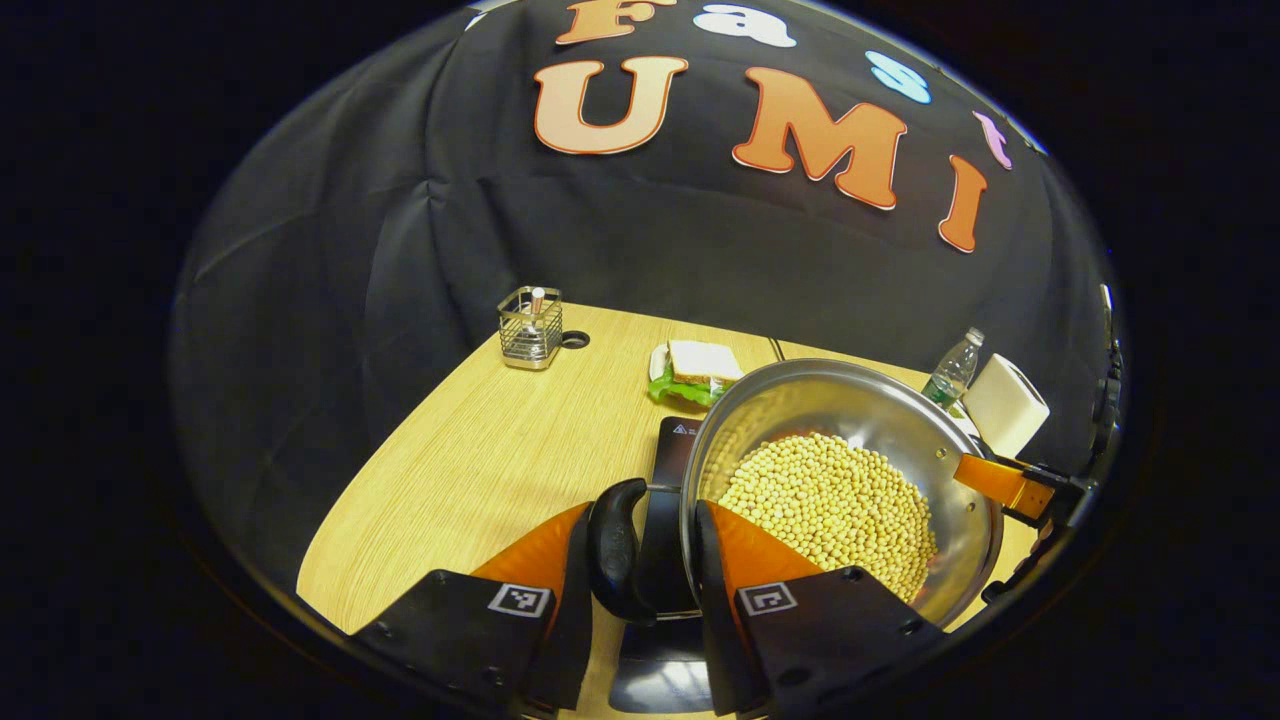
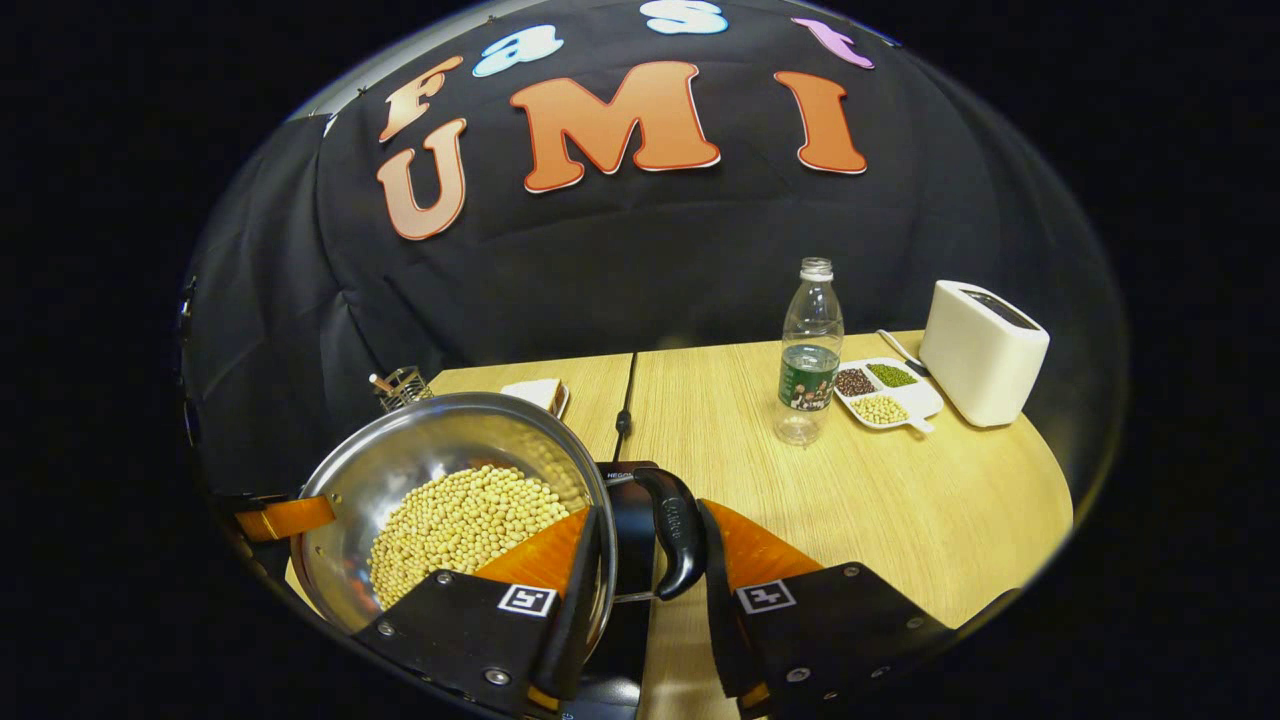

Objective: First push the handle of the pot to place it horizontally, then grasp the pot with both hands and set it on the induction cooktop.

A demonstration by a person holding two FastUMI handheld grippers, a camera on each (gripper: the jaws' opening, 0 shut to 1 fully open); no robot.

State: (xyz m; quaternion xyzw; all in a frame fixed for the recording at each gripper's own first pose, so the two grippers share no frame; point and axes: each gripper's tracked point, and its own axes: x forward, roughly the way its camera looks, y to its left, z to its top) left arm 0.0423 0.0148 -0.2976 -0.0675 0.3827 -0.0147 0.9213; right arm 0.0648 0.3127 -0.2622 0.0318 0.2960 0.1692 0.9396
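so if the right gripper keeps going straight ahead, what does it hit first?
Probably the pot: its black side handle already sits between the right gripper fingers, rim against the inner one. Depth unclear.

Wooden table (image 2: 880, 500) with bottle (image 2: 808, 355), toaster (image 2: 980, 350), cooktop (image 1: 678, 450).
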